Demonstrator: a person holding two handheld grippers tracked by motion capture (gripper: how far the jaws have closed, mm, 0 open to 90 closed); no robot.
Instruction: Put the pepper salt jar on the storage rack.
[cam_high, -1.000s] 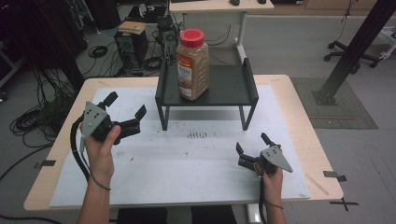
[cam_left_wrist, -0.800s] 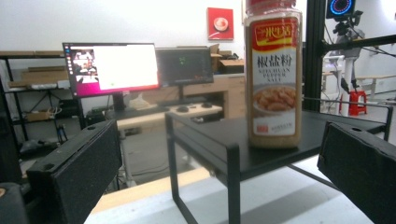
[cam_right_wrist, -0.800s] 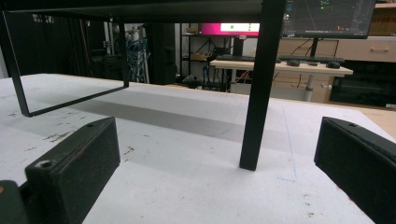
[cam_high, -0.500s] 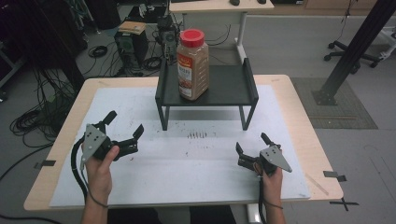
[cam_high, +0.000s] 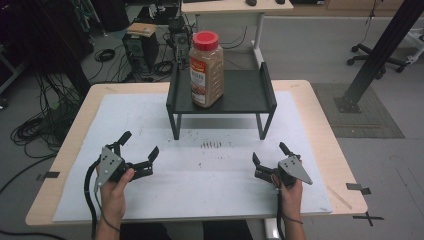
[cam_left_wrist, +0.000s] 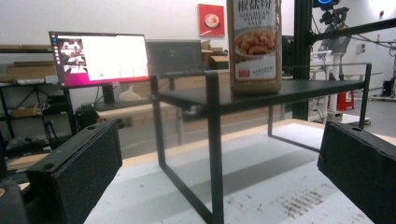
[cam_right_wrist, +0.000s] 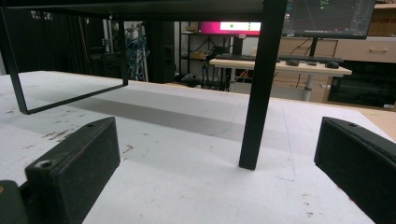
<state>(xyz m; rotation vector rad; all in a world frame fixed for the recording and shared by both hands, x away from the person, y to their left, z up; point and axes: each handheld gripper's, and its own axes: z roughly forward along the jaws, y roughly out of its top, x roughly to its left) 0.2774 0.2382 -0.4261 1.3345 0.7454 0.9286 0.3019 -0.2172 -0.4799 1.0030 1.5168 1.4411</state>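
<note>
A tall spice jar (cam_high: 206, 69) with a red lid and brown contents stands upright on the left half of a black metal shelf (cam_high: 248, 96) at the table's far middle. The left gripper view looks up at the jar (cam_left_wrist: 254, 46) and the shelf (cam_left_wrist: 280, 91). My left gripper (cam_high: 138, 146) rests low near the table's front left, open, nothing between its jaws. My right gripper (cam_high: 270, 153) sits at the front right, open and empty, facing the shelf's front right leg (cam_right_wrist: 256, 88).
A white mat (cam_high: 150, 120) covers most of the wooden table (cam_high: 320, 115), with dark scuff marks (cam_high: 212, 145) in front of the shelf. Cables, computer cases and another desk lie on the floor beyond the far edge.
My left gripper has come down and back toward the front left of the table. The right gripper has stayed where it was. The jar has not moved.
</note>
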